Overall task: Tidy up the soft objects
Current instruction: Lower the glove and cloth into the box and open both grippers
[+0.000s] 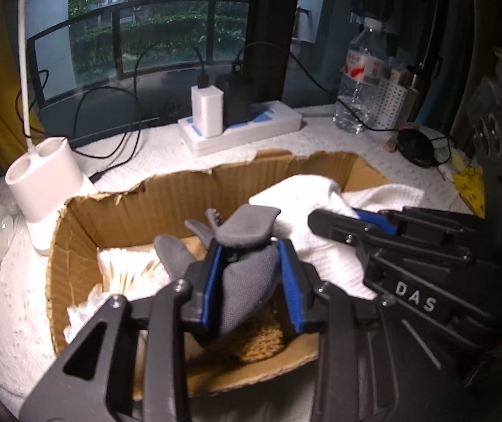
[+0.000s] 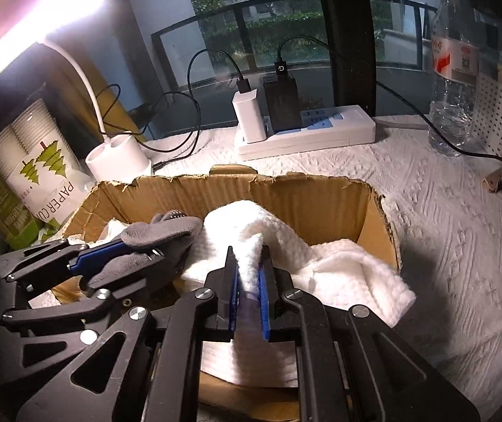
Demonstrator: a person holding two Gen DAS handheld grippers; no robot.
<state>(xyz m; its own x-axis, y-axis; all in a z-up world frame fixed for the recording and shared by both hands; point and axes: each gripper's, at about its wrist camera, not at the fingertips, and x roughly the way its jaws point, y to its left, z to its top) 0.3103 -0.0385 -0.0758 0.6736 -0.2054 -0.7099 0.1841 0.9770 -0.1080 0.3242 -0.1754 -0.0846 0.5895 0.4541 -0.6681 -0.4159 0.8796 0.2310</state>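
A grey glove [image 1: 247,263] is clamped between the blue pads of the left gripper [image 1: 251,277], which is held over the open cardboard box [image 1: 117,211]; the glove's fingers fan out beyond the fingertips, above the box interior. Below it, inside the box, a bundle of wooden-stemmed cotton swabs [image 1: 135,274] and a tan woolly piece [image 1: 258,344] can be seen on the bottom. The right gripper [image 2: 249,274] is closed on a fold of a white waffle-textured cloth [image 2: 286,246], the fabric being pinched between its blue pads. The cloth is draped over the box's right-hand corner, part of it inside and part spilling out onto the white textured table covering [image 2: 444,246]. The two grippers are held just beside each other, the glove lying near the cloth's raised fold. Behind the box, a white power strip [image 2: 307,133], a lamp base [image 2: 117,161] and a water bottle [image 2: 453,77] are seen standing.
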